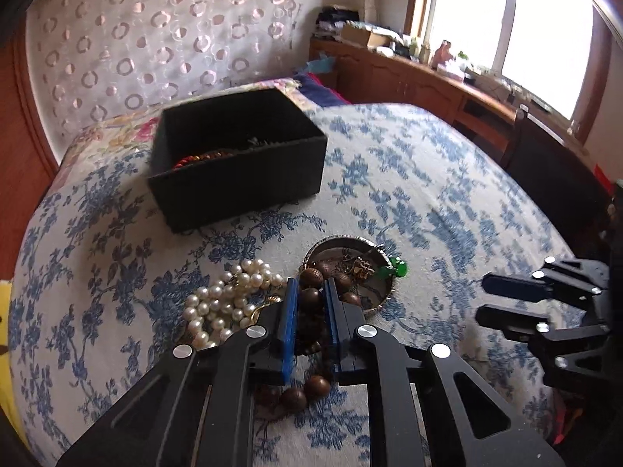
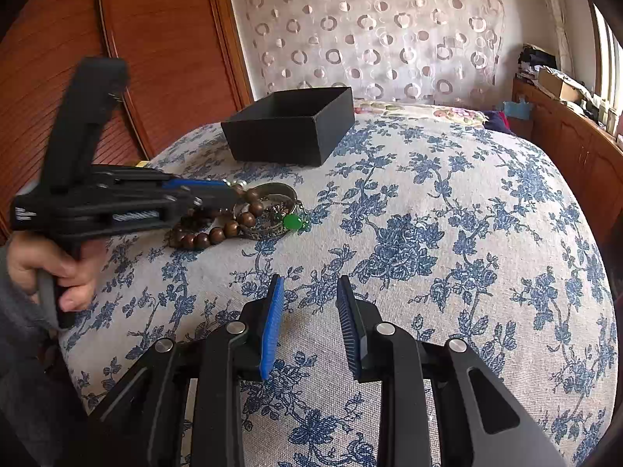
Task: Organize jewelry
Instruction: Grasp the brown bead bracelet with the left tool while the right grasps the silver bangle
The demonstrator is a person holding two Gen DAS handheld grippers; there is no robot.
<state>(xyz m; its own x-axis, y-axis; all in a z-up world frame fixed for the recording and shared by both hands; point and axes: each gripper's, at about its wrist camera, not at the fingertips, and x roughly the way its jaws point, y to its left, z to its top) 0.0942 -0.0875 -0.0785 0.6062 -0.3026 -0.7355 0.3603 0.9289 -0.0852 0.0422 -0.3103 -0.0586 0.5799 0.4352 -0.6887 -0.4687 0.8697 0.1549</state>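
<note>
My left gripper is closed on a string of brown wooden beads that lies on the bed beside a white pearl necklace. A silver bangle holds a small gold piece and a green pendant. The black open box stands behind and holds red beads. In the right wrist view the left gripper is low over the beads and bangle. My right gripper is open and empty above bare bedspread.
The blue floral bedspread covers the bed. A wooden wardrobe is at the left, a wooden cabinet with clutter under the window at the right. The black box sits near the headboard.
</note>
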